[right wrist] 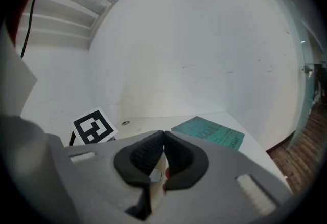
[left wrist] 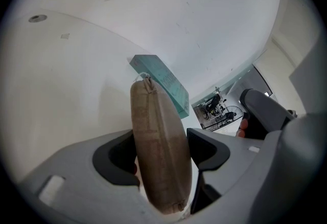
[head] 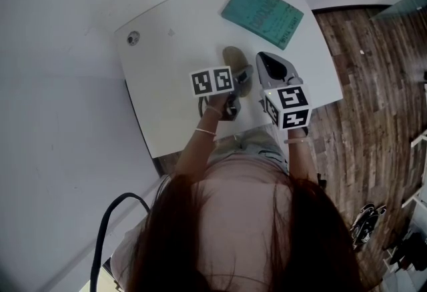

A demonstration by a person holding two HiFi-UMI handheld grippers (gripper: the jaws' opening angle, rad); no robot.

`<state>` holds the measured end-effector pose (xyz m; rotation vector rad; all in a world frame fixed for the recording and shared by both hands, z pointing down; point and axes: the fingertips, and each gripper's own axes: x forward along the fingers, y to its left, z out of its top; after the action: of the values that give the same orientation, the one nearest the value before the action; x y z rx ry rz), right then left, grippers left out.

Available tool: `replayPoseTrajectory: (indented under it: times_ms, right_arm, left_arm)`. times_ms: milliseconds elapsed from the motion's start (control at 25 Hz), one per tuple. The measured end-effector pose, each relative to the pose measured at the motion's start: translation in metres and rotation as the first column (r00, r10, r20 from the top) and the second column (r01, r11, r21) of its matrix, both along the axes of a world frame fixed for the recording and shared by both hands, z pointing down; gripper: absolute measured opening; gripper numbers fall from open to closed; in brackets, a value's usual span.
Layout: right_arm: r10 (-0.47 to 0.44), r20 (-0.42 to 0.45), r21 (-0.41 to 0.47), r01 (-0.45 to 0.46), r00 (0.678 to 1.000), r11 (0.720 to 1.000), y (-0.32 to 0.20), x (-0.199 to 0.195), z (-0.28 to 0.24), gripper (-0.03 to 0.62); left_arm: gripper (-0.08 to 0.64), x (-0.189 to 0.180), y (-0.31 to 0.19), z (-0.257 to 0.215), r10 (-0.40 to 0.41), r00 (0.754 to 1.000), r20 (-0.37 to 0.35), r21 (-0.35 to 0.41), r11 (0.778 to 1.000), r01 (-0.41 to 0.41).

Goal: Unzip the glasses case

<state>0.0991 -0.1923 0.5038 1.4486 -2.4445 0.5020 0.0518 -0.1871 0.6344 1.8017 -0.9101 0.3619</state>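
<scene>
At 7 o'clock in the head view a black cable point(head: 110, 217) loops beside the pale wall. The white desk point(head: 167, 104) fills the middle. A small round cap point(head: 133, 37) sits in the desk top at 10 o'clock from the glasses case point(head: 232, 56), with bare surface between them.

The left gripper point(left wrist: 161, 147) is clenched on the case. Its dark pads point(left wrist: 115, 159) lie against the case's two broad sides, and the case stands on its edge, its length running away from the camera. Only the left gripper view shows this hold. It also shows the tan woven fabric, the rounded ends, faint stitched lines and a small zip pull point(left wrist: 148, 83) at the far end, at 12 o'clock.

A flat teal book point(head: 262, 14) lies at 1 o'clock from the case. The head view shows the two apart, while in the left gripper view the book's corner shows just behind the zip end.

The right gripper point(right wrist: 163, 136) is at 3 o'clock of the case and apart from it. Its ribbed black pads are closed against each other with nothing between the tips. The right gripper view looks across the desk to the book and to the marker cube point(right wrist: 93, 127) on the left gripper, and the case does not show there. Dark wood floor point(head: 360, 97) lies at the far right of the head view.
</scene>
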Motion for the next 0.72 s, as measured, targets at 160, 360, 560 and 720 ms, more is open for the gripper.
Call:
replayPoseTrajectory:
  times_ms: [160,360,560,720]
  right_arm:
    - [-0.023,-0.003,0.014,0.023,1.0,1.0,0.004,-0.002,-0.003,0.002]
    - [-0.045,-0.001,0.031,0.045,0.999,0.998,0.01,-0.001,-0.008,0.002]
    - [-0.072,0.034,0.056,0.07,0.997,0.996,0.017,-0.002,-0.018,0.003]
    - [-0.106,0.064,0.069,0.101,0.992,0.992,0.023,-0.006,-0.028,0.002]
  left_arm:
    - [0.305,-0.001,0.001,-0.011,0.023,1.0,0.018,0.039,0.999,-0.024]
    - [0.305,-0.005,0.007,-0.024,0.068,0.995,0.067,0.088,0.993,-0.073]
    - [0.305,-0.01,0.017,-0.039,0.142,0.98,0.137,0.148,0.976,-0.162]
    - [0.305,-0.016,0.026,-0.053,0.199,0.963,0.182,0.187,0.955,-0.232]
